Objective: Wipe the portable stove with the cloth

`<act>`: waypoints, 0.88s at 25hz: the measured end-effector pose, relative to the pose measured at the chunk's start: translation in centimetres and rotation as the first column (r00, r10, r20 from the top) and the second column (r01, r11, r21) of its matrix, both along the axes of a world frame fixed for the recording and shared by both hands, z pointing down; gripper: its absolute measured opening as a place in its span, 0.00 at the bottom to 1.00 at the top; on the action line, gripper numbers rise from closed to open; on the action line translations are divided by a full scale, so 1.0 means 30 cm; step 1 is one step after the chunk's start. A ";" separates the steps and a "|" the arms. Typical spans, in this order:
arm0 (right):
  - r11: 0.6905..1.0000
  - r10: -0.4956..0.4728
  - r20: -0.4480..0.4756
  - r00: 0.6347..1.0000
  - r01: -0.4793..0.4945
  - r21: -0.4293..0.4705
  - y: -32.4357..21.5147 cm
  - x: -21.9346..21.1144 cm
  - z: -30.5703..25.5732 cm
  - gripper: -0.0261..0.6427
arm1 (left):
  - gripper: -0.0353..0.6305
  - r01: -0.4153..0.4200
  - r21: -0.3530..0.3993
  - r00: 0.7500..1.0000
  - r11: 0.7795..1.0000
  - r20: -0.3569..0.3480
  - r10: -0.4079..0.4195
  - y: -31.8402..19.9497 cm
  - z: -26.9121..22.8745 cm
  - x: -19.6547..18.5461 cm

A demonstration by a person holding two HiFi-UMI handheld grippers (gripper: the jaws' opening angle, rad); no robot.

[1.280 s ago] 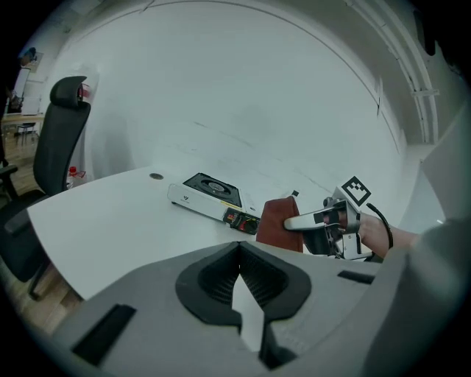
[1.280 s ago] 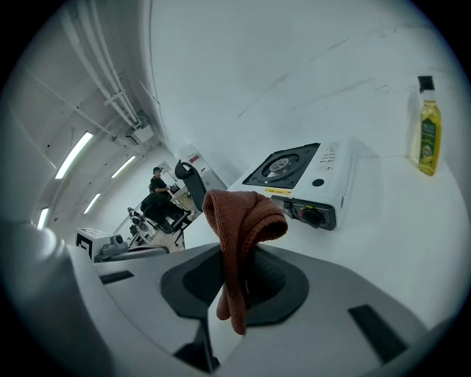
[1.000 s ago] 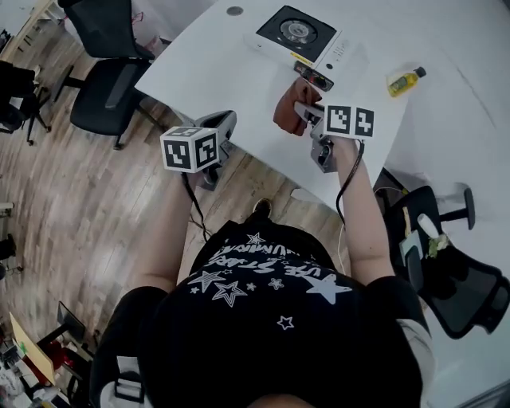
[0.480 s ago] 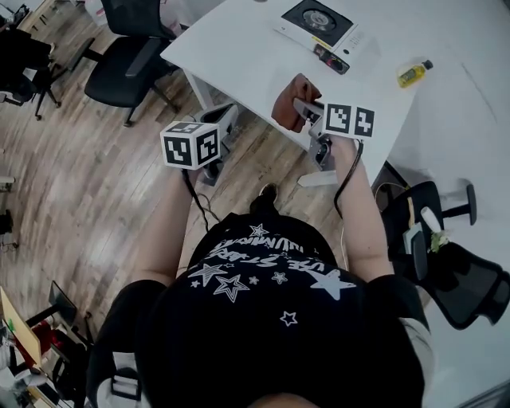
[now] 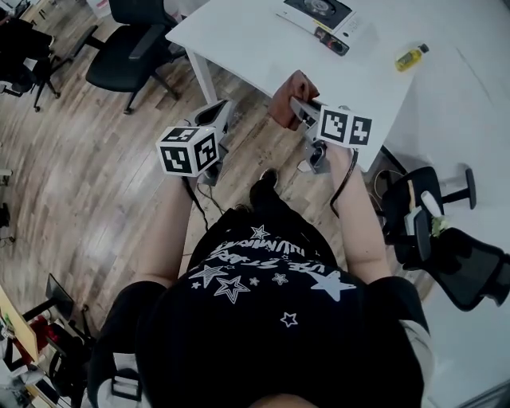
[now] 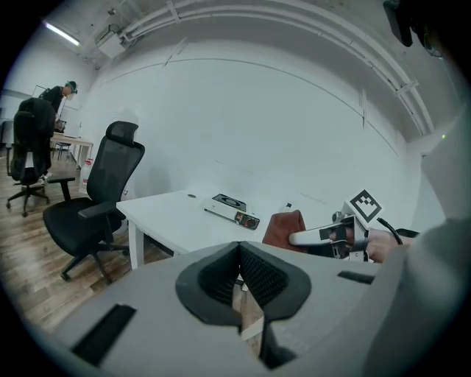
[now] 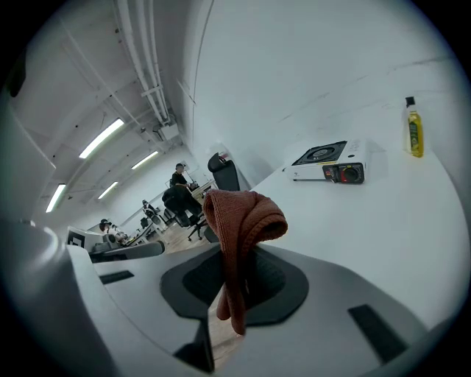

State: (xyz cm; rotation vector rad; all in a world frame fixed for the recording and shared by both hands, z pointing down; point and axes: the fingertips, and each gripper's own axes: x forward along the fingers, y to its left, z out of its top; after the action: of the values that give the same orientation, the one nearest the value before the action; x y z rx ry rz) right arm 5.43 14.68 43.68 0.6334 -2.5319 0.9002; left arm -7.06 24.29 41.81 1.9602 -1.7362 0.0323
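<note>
The white portable stove (image 5: 323,16) with a black burner plate sits at the far end of the white table (image 5: 263,48); it also shows in the left gripper view (image 6: 230,208) and in the right gripper view (image 7: 329,163). My right gripper (image 5: 293,109) is shut on a rust-brown cloth (image 5: 290,97), which hangs folded from its jaws (image 7: 239,243) at the table's near edge. My left gripper (image 5: 217,119) is held off the table over the floor, jaws closed with nothing between them (image 6: 239,283).
A small yellow bottle (image 5: 412,56) stands on the table right of the stove, also in the right gripper view (image 7: 413,127). Black office chairs stand at the left (image 5: 127,56) and at the right (image 5: 446,247). Wood floor lies below. People are far off in the room.
The person has stepped back from the table: the stove and bottle have slid toward the top of the head view. Both grippers stay in much the same pose, cloth still held.
</note>
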 end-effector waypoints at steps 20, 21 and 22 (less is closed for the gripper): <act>0.998 -0.062 -0.029 0.998 0.062 -0.022 0.260 0.211 0.089 0.13 | 0.06 0.108 -0.043 0.994 0.993 -0.019 -0.108 0.252 0.093 0.193; 0.998 -0.064 -0.029 0.998 0.063 -0.025 0.265 0.235 0.091 0.13 | 0.06 0.116 -0.046 0.993 0.992 -0.021 -0.117 0.256 0.093 0.209; 0.998 -0.065 -0.030 0.997 0.064 -0.026 0.269 0.262 0.091 0.13 | 0.06 0.123 -0.050 0.992 0.991 -0.023 -0.124 0.260 0.094 0.229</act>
State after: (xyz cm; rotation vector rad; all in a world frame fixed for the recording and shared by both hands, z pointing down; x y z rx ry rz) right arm 13.30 22.74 46.41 0.5508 -2.4946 0.8921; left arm -0.20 32.08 44.64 1.8078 -1.8191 0.0047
